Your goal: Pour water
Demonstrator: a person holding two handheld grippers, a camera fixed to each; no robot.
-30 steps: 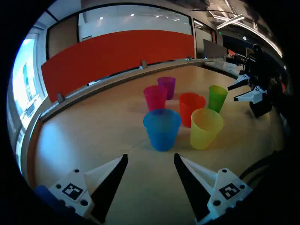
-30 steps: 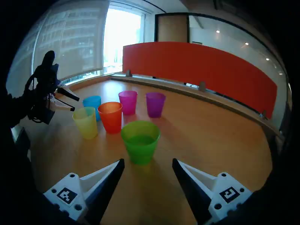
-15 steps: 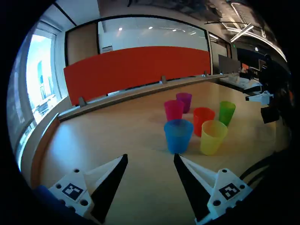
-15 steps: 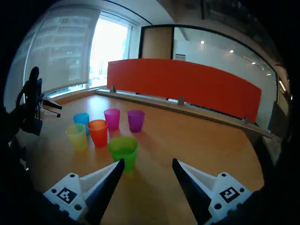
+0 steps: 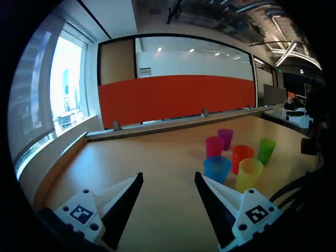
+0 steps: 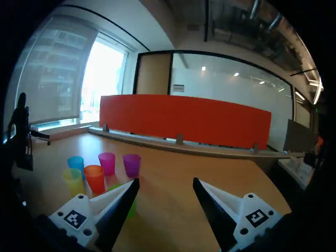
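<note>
A long wooden table (image 5: 138, 164) is stretching away beneath you toward an orange-red partition (image 5: 176, 98) running along its far edge. A bright window (image 5: 69, 96) is glowing at the left of the left gripper view. You are holding the left gripper (image 5: 168, 174) above the tabletop, its jaws spread wide with nothing between them. The right gripper (image 6: 165, 179) is hanging likewise, parted and empty. Six plastic cups are standing clustered on the table ahead of both tools, touched by neither. Each is standing upright, its long axis vertical and its mouth facing the ceiling. In the left gripper view the blue cup (image 5: 217, 168) and yellow cup (image 5: 248, 174) are sitting nearest, just past the right fingertip. The orange cup (image 5: 242, 157) and pink cup (image 5: 214, 147) are standing behind them, the green cup (image 5: 266, 150) off to the right and the purple cup (image 5: 225, 138) farthest back. In the right gripper view the green cup is peeking out from behind the left finger. Whether any cup is holding water cannot be told.
</note>
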